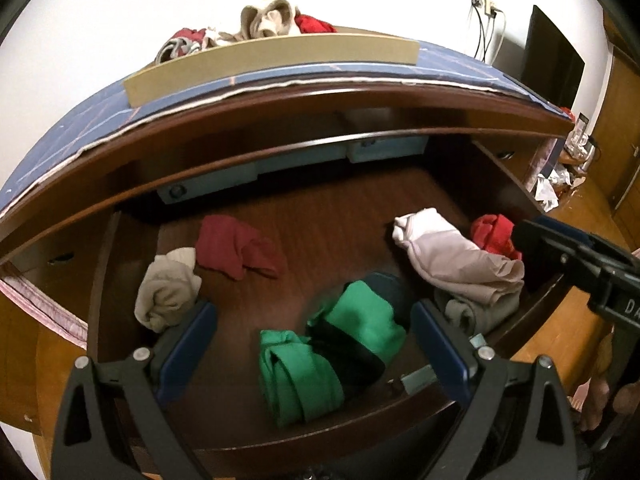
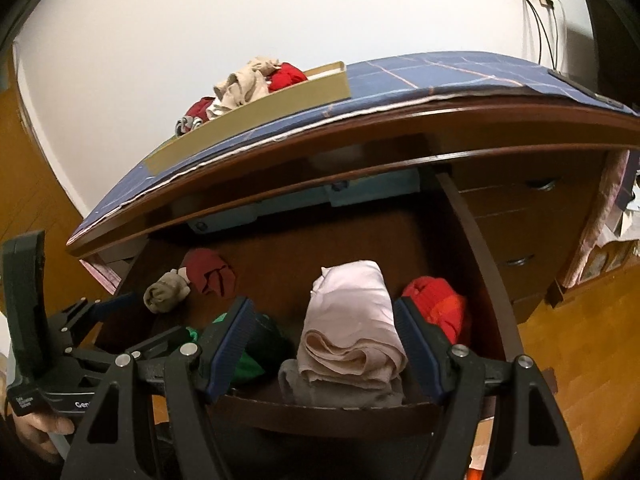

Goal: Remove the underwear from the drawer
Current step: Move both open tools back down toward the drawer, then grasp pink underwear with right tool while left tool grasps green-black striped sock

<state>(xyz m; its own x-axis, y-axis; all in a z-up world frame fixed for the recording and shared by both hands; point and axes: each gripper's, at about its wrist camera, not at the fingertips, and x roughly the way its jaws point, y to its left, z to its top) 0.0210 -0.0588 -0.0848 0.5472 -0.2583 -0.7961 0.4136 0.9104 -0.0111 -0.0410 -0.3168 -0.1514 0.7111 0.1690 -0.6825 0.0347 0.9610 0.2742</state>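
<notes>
The dark wood drawer [image 1: 320, 216] stands pulled out with several rolled underwear in it. My left gripper [image 1: 316, 312] hangs open over the green and black roll [image 1: 352, 332], its blue pads [image 1: 192, 336] apart on either side and not touching it. A dark red piece [image 1: 236, 246] and a beige roll [image 1: 168, 288] lie to the left. My right gripper [image 2: 324, 312] is open too, straddling the pale pink roll [image 2: 352, 320] without pressing it. That pink roll rests on a grey one [image 2: 320, 390]; a bright red piece [image 2: 438, 304] lies to its right.
On the dresser top, a blue checked cloth [image 1: 440, 64] carries a shallow cardboard box [image 1: 272, 60] holding more underwear [image 1: 268, 20]. More drawers [image 2: 520, 240] sit to the right. A dark screen [image 1: 552, 60], wall cables and clutter stand at far right. A hand [image 2: 36, 428] holds the left gripper.
</notes>
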